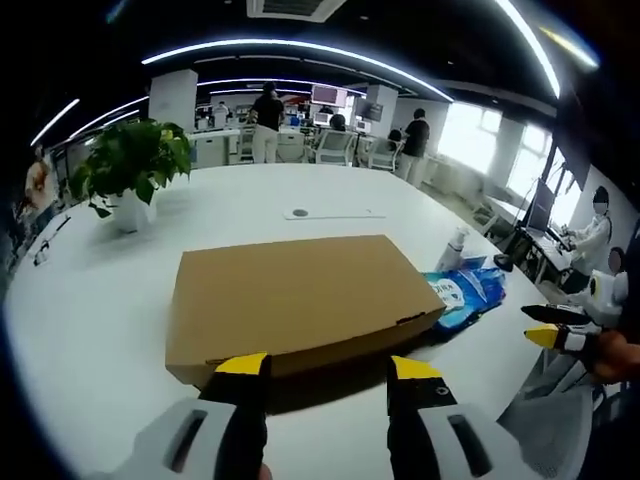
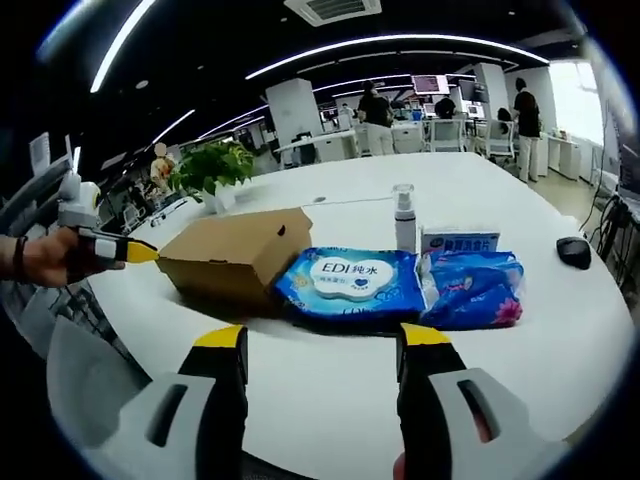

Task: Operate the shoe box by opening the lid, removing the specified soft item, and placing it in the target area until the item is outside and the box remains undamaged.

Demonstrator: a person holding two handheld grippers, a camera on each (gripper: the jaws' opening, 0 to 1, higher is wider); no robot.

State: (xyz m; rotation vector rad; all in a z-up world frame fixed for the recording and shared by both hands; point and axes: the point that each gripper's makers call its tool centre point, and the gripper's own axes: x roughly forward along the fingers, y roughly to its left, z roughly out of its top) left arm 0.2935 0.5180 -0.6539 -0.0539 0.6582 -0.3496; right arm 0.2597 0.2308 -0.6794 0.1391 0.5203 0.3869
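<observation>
The brown cardboard shoe box [image 1: 300, 300] is lying shut on the round white table [image 1: 90, 330], its lid flat and its long front edge facing the left gripper [image 1: 330, 372]. That gripper is hovering just short of the box with its yellow-tipped jaws spread wide and nothing between them. In the left gripper view the box is sitting dead centre, with a potted plant [image 1: 130, 165] at about ten o'clock and a blue wet-wipes pack [image 1: 468, 295] touching the box's side at three o'clock.

In the right gripper view the right gripper [image 2: 320, 342] is also hanging open and empty above bare tabletop, pointing at the wipes pack [image 2: 352, 285]. The box [image 2: 235, 252] is sitting at eleven o'clock from it, a small pump bottle [image 2: 403, 218] at one o'clock, and a second blue soft pack [image 2: 472, 288] at two o'clock beside a small white-and-blue carton [image 2: 459, 241]. A dark computer mouse [image 2: 574, 252] is lying well apart at three o'clock.

The task appears to be at its very start: the lid is not yet lifted, and the soft item inside cannot be seen. The next move probably calls for one gripper catching the lid's front lip and raising it gently, while the other is steadying the base so the cardboard is not creasing or tearing.
</observation>
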